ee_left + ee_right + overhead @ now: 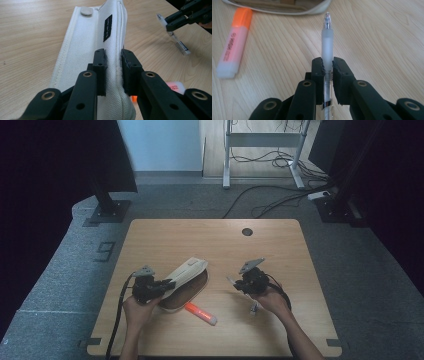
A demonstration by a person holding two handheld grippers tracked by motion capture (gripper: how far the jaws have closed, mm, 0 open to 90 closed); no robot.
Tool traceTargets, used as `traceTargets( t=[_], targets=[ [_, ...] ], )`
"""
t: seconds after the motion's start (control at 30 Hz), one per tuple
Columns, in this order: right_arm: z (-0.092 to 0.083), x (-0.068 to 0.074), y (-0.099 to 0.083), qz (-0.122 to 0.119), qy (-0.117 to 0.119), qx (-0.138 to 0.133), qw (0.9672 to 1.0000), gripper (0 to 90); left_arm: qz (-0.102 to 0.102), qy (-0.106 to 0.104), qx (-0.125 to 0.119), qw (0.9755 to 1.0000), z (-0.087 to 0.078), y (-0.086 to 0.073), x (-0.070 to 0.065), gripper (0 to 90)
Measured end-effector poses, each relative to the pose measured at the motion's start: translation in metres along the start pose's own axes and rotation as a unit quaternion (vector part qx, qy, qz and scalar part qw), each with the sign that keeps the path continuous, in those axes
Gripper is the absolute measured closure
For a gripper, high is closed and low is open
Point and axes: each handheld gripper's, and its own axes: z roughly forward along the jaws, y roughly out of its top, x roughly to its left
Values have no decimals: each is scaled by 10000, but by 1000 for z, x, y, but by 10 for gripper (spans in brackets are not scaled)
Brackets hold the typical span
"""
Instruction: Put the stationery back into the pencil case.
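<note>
A cream fabric pencil case (186,272) lies open at the middle of the wooden table (280,250), its dark inside facing up. My left gripper (169,283) is shut on the case's raised upper wall (100,32); the cloth is pinched between both pads (100,60). To the right, my right gripper (236,284) is shut on a clear pen with a frosted grip (327,42). The pen's tip points toward the case. The pen (162,20) is held above the tabletop.
An orange highlighter (200,314) lies in front of the case, near the table's front edge. A small white pen-like item (254,309) rests beside the right hand. A round cable hole (247,231) sits at the table's far side. Stands and cables are on the floor beyond.
</note>
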Motion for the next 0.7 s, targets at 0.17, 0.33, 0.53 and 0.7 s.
traceTargets(
  t=[0.17,0.33,0.53,0.7],
  targets=[
    [13,6,12,-109,119,-5,9999,783,4,-32,-19,10000,2,1,-1,752],
    [26,13,22,-176,235,-8,9996,782,25,-76,-31,10000,4,2,-3,752],
    [42,23,35,-293,373,0,9989,783,49,-116,-32,9999,7,3,-6,752],
    [54,29,43,-388,473,-10,9981,782,48,-157,-54,9999,9,3,-7,752]
  ],
)
